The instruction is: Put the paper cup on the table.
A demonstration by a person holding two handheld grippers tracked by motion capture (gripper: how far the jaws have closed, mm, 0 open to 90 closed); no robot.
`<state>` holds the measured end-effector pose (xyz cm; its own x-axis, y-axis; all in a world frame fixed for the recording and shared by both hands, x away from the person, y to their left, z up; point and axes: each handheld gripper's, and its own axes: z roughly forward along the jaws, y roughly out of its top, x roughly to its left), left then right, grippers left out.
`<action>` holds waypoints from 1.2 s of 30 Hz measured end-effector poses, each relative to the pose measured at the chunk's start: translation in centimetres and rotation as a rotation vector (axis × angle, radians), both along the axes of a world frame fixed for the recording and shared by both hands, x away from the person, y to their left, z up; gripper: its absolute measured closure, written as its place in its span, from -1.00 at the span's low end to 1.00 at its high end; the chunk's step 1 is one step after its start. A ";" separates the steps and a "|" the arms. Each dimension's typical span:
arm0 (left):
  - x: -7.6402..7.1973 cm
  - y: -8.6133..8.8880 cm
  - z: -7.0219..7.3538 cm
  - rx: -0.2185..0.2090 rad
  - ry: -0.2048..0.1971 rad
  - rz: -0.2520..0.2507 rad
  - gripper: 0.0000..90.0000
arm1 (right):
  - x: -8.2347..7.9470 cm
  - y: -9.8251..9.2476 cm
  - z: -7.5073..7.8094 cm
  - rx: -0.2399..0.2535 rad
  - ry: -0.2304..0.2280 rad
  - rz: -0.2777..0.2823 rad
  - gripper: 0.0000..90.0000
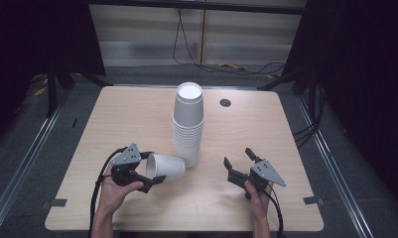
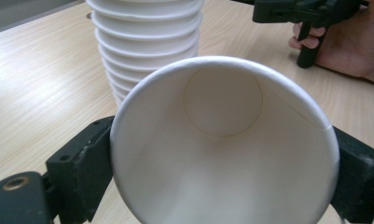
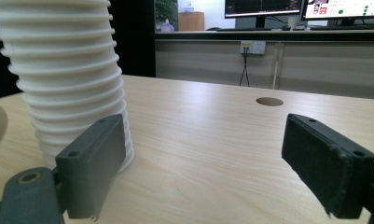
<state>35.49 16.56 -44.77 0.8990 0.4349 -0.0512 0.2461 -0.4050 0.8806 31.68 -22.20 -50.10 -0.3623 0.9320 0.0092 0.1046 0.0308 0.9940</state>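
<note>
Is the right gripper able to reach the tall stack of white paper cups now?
Probably yes: the right gripper is open, and bare table lies between it and the stack of white paper cups.

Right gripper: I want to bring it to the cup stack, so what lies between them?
Bare tabletop, seen from the high view; the right gripper stands open beside the cup stack.

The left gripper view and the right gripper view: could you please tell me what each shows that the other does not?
Left gripper view alone: the inside of the single cup clamped in the left tongs, and the person's right hand. Right gripper view alone: the open right tongs, the table's cable hole, monitors behind. Both: the cup stack and wooden table.
</note>
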 end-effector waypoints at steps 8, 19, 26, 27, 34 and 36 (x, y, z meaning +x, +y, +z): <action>0.3 0.6 0.5 0.048 0.001 0.032 -0.78 | 0.0 0.3 -0.2 -0.023 -0.014 0.013 -0.71; 0.8 1.6 1.3 0.099 0.034 0.088 -0.78 | -0.8 0.0 -0.5 0.006 -0.093 0.020 -0.70; 1.5 1.9 1.7 0.166 0.057 0.127 -0.79 | -0.7 -0.1 -0.5 0.015 -0.094 0.034 -0.69; 1.6 1.9 1.7 0.164 0.063 0.141 -0.79 | -0.7 -0.1 -0.5 0.015 -0.094 0.035 -0.68; 2.9 2.1 2.1 0.239 0.092 0.159 -0.79 | -0.7 -0.1 -0.5 0.016 -0.093 0.039 -0.66; 3.2 2.0 2.1 0.290 0.098 0.178 -0.79 | -0.7 -0.1 -0.5 0.015 -0.093 0.040 -0.66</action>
